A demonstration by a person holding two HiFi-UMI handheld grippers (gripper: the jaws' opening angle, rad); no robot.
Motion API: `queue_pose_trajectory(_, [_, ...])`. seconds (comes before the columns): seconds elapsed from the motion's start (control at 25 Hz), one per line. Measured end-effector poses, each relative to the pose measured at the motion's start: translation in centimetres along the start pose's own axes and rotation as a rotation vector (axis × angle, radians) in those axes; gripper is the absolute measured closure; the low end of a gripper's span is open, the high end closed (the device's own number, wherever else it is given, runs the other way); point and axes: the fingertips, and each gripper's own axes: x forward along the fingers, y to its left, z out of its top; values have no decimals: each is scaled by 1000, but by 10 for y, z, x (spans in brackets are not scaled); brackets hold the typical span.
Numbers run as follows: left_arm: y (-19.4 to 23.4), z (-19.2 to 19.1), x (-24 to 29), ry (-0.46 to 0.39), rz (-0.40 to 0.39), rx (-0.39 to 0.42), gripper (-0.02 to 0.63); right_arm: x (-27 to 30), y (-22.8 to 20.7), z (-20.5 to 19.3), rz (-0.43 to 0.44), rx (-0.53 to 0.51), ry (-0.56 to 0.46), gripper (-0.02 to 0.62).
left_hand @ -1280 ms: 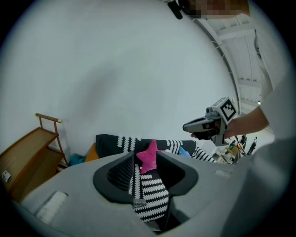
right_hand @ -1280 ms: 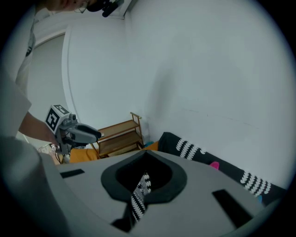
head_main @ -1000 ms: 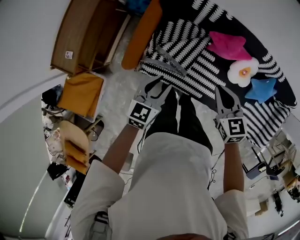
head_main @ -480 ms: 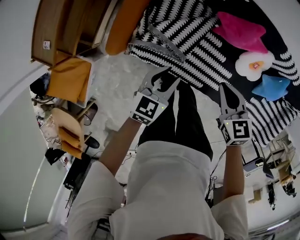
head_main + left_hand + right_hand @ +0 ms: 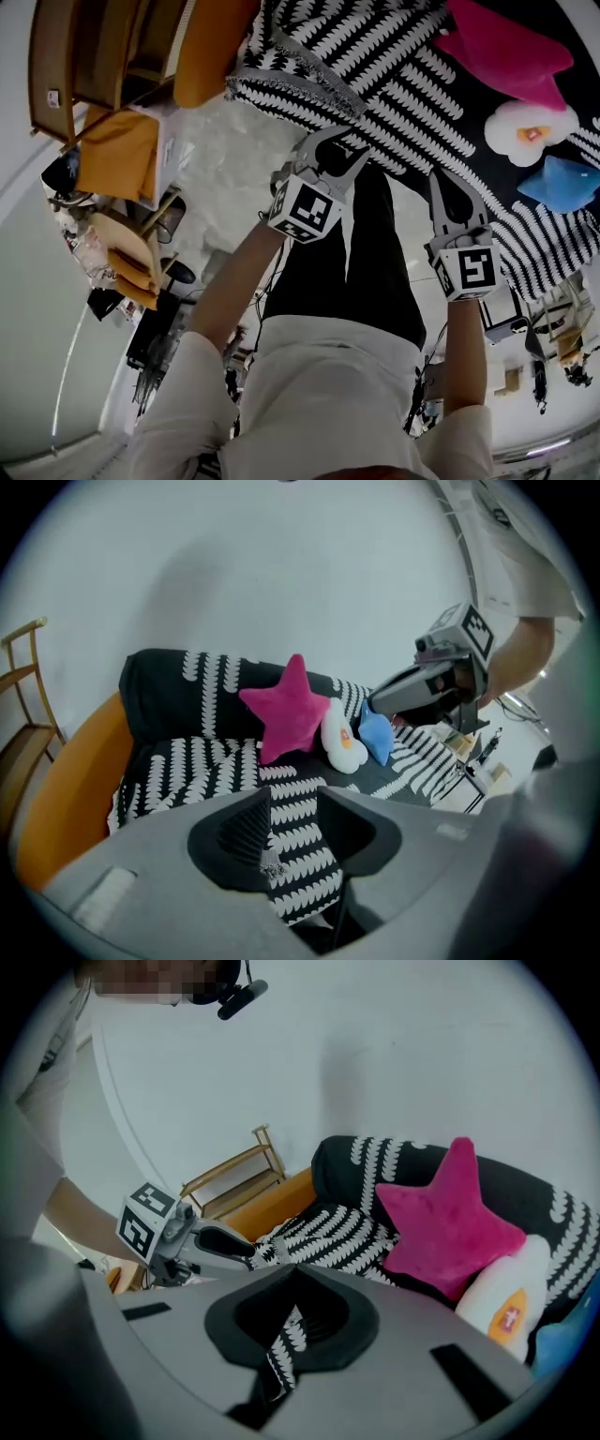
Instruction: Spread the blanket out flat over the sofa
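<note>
The black-and-white patterned blanket (image 5: 375, 66) lies over the sofa, and its grey fringed hem (image 5: 291, 80) hangs at the front left. My left gripper (image 5: 336, 145) hovers just short of that front edge. Its jaws stand apart with nothing pinched, and the blanket (image 5: 225, 761) shows through the gap of the left gripper (image 5: 293, 794). My right gripper (image 5: 450, 178) points at the front edge further right. The tips of the right gripper (image 5: 295, 1274) meet, and only a thin strip of pattern shows behind them. A pink star cushion (image 5: 511, 52), a white cushion (image 5: 530, 131) and a blue cushion (image 5: 562, 183) rest on the blanket.
The sofa's orange arm (image 5: 211, 47) is at the left end. Wooden shelves (image 5: 103, 56) and an orange box (image 5: 117, 155) stand beyond it, with clutter on the floor. A small side table (image 5: 506, 319) sits at the right. The person's dark trouser legs (image 5: 347, 253) are close to the sofa front.
Both grippers have come down toward the sofa's front edge, and the sofa now fills more of the head view. Neither gripper's jaws have changed, and the blanket lies as before.
</note>
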Motion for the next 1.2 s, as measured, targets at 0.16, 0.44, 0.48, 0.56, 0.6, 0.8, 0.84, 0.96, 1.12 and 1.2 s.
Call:
queue_pose_trajectory(0.16, [0, -35, 38, 50, -4, 37, 453, 22, -8, -25, 20, 15, 12, 597])
queue_pose_trajectory(0.44, [7, -107, 95, 135, 1, 103, 453, 60, -12, -75, 49, 87, 52, 597])
queue_pose_trajectory(0.48, [10, -118, 103, 146, 3, 116, 453, 66, -12, -82, 52, 86, 56, 597])
queue_pose_trajectory(0.56, [15, -134, 117, 163, 7, 129, 453, 76, -14, -96, 61, 81, 65, 597])
queue_pose_trajectory(0.6, [16, -140, 124, 171, 6, 130, 453, 80, -15, -102, 67, 82, 73, 597])
queue_pose_trajectory(0.8, [16, -162, 151, 210, -5, 141, 453, 93, -28, -117, 76, 90, 86, 597])
queue_pose_trajectory(0.84, [17, -165, 154, 217, -8, 148, 453, 95, -29, -117, 75, 93, 85, 597])
queue_pose_trajectory(0.96, [18, -180, 163, 247, -18, 173, 453, 102, -32, -118, 73, 105, 84, 597])
queue_pose_trajectory(1.12, [22, -207, 179, 313, -16, 244, 454, 112, -35, -128, 79, 126, 84, 597])
queue_pose_trajectory(1.2, [26, -207, 181, 327, -2, 277, 504, 112, -34, -130, 83, 133, 84, 597])
